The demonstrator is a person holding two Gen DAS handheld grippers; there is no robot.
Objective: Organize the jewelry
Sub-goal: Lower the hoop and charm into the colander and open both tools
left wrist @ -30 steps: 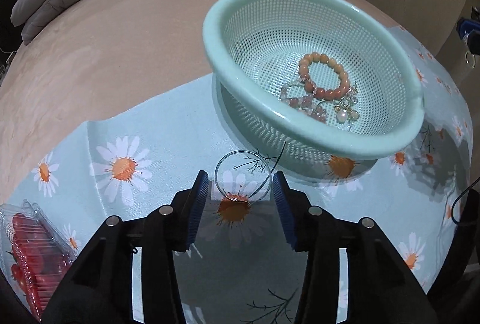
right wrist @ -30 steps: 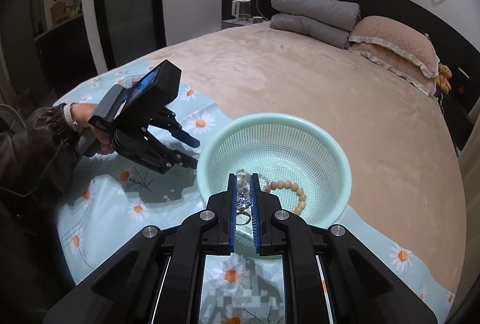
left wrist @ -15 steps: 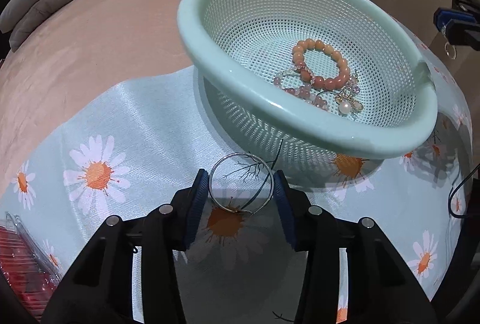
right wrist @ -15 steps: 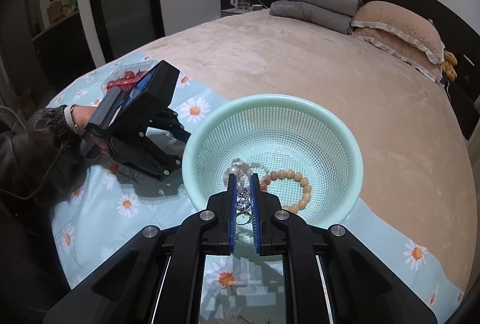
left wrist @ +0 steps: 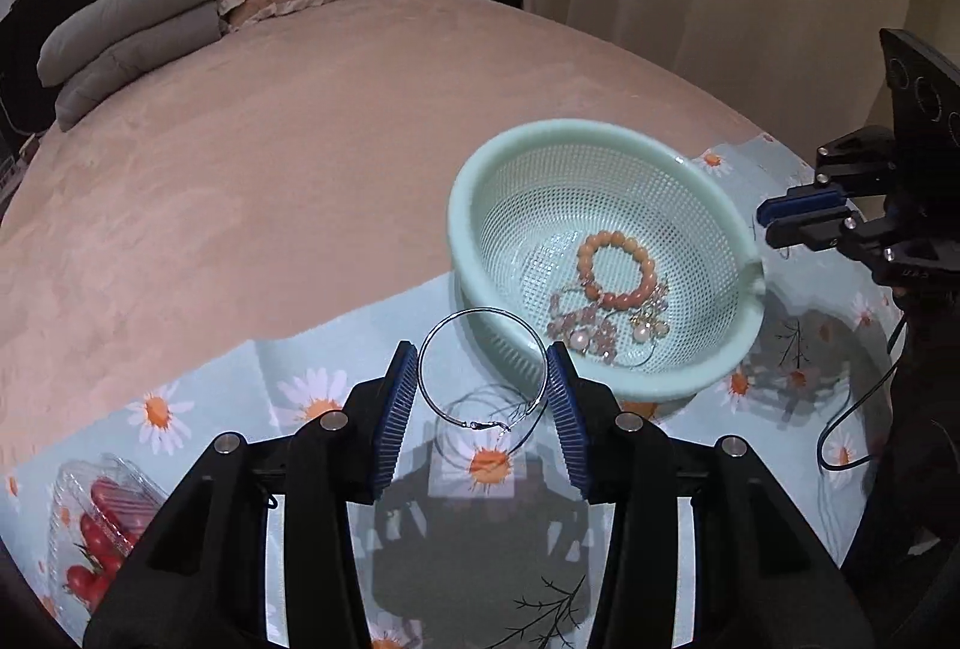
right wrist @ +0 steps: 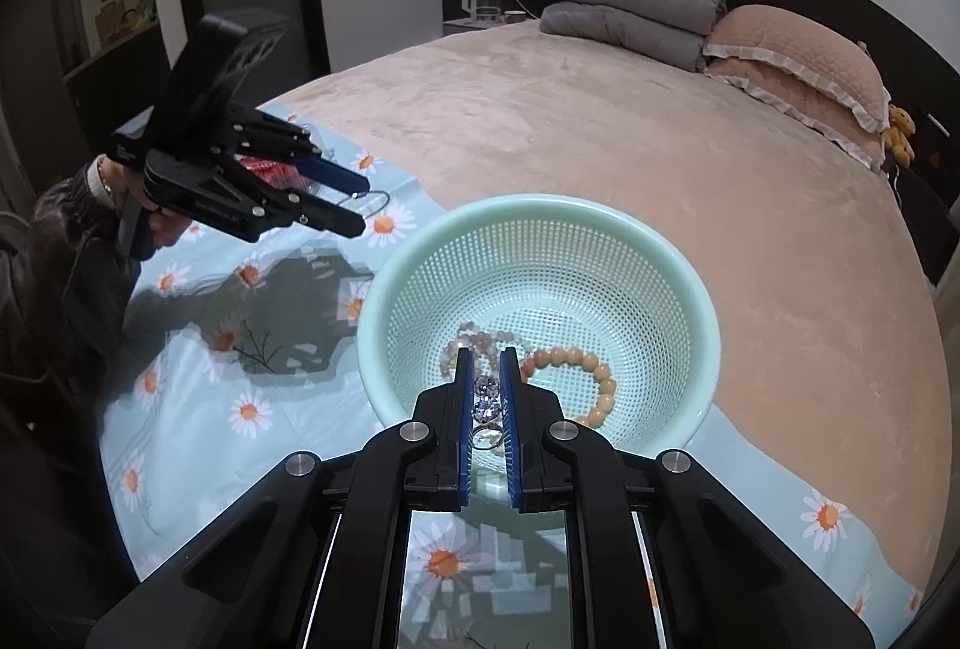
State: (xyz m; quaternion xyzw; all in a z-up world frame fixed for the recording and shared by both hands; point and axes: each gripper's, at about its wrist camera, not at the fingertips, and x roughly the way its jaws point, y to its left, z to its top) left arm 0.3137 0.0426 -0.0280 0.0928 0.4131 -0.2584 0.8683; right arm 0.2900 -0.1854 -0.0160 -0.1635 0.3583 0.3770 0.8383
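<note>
surface: daisy-print cloth (left wrist: 198,385) over tan bed (left wrist: 270,156) | left gripper (left wrist: 483,373) clamped on hoop earring (left wrist: 480,370), left of basket (left wrist: 600,253) | right gripper (right wrist: 486,391) pinching crystal piece (right wrist: 486,397), basket's near rim | pillows (right wrist: 798,60) far

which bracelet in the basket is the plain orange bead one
The orange bead bracelet, a closed ring of round beads, lying farther in than the pinkish crystal bracelet in the basket.

shiny thin metal hoop (left wrist: 483,370), perforated matt plastic basket (left wrist: 600,169), satiny daisy-print cloth (left wrist: 198,397), plush blanket (left wrist: 270,138).
</note>
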